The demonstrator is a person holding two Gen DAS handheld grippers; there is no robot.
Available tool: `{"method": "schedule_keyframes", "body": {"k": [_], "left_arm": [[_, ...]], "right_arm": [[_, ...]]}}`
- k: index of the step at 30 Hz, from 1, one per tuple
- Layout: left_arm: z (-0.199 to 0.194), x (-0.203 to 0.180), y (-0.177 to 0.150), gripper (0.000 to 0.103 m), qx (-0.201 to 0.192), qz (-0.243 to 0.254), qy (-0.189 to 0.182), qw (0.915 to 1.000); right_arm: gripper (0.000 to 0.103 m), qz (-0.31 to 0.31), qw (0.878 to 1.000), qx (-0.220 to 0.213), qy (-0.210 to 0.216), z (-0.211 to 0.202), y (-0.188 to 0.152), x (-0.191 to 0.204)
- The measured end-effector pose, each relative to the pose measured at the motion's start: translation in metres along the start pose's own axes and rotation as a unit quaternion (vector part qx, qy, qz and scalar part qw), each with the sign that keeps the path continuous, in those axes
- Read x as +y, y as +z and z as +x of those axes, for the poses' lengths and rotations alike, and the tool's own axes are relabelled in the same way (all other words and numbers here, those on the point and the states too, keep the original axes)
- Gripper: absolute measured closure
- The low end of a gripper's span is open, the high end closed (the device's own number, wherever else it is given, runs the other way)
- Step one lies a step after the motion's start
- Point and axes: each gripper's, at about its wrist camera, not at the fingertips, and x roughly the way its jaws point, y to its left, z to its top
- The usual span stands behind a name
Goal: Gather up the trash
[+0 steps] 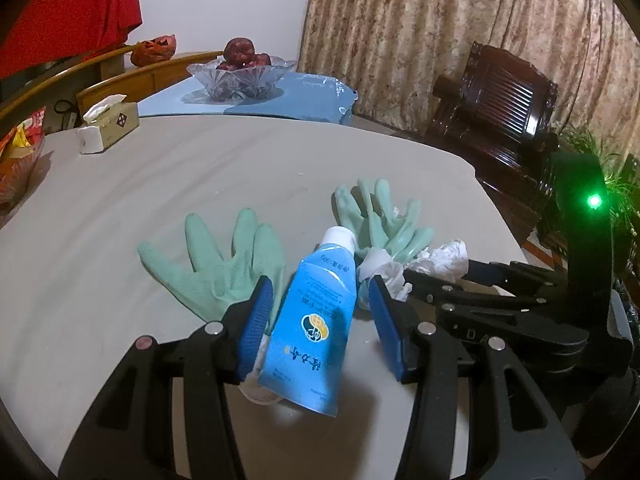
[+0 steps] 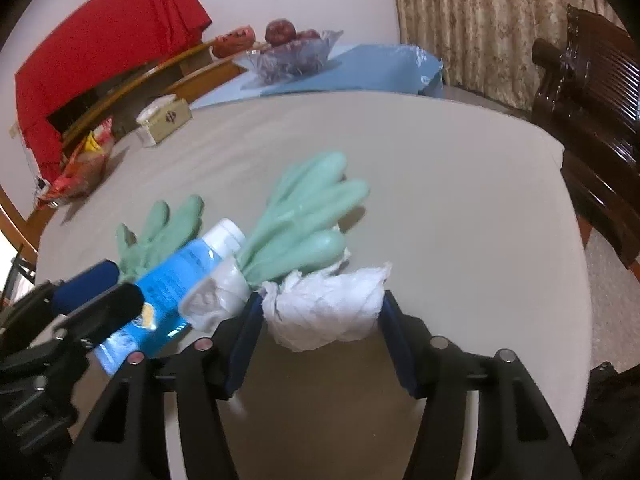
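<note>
Blue tube (image 1: 310, 320) straddled by L gripper (image 1: 320, 316), fingers apart; crumpled tissue (image 2: 326, 308) beside tube straddled by R gripper (image 2: 320, 316), fingers apart.

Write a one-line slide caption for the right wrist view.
Open right gripper straddles a crumpled tissue beside green gloves and a blue tube on the table.

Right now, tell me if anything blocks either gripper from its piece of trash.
Nothing visible does. The blue tube already lies between the open left gripper's fingers, and the crumpled tissue sits between the open right gripper's fingers. The green gloves lie beyond, not in the gaps.
</note>
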Motion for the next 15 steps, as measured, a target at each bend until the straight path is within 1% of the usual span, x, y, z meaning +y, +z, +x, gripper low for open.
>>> {"method": "schedule_keyframes", "body": {"k": [1, 2, 3, 5, 8, 12, 15], "left_arm": [[0.000, 0.000, 0.000, 0.055, 0.000, 0.000, -0.001, 1.0000], [0.001, 0.000, 0.000, 0.055, 0.000, 0.000, -0.001, 1.0000], [0.001, -0.001, 0.001, 0.055, -0.001, 0.000, -0.002, 1.0000], [0.001, -0.003, 0.002, 0.055, -0.003, 0.001, -0.004, 1.0000], [0.001, -0.008, 0.005, 0.055, -0.007, 0.005, -0.010, 0.9999], [0.005, -0.019, 0.008, 0.055, -0.005, 0.014, -0.022, 0.9996], [0.009, -0.031, 0.009, 0.055, -0.003, 0.025, -0.032, 0.9992]], "right_arm": [[0.056, 0.002, 1.000, 0.001, 0.004, 0.001, 0.001, -0.001], [0.065, 0.005, 1.000, 0.001, 0.008, 0.001, 0.001, -0.003], [0.072, 0.006, 1.000, 0.001, 0.012, 0.001, 0.002, -0.004], [0.077, 0.005, 1.000, 0.001, 0.022, -0.001, 0.000, -0.005], [0.078, 0.006, 1.000, -0.008, 0.016, -0.011, -0.003, -0.007], [0.078, 0.039, 0.999, -0.025, 0.000, -0.029, -0.004, -0.023], [0.078, 0.050, 0.998, -0.037, -0.014, -0.039, -0.002, -0.035]]}}
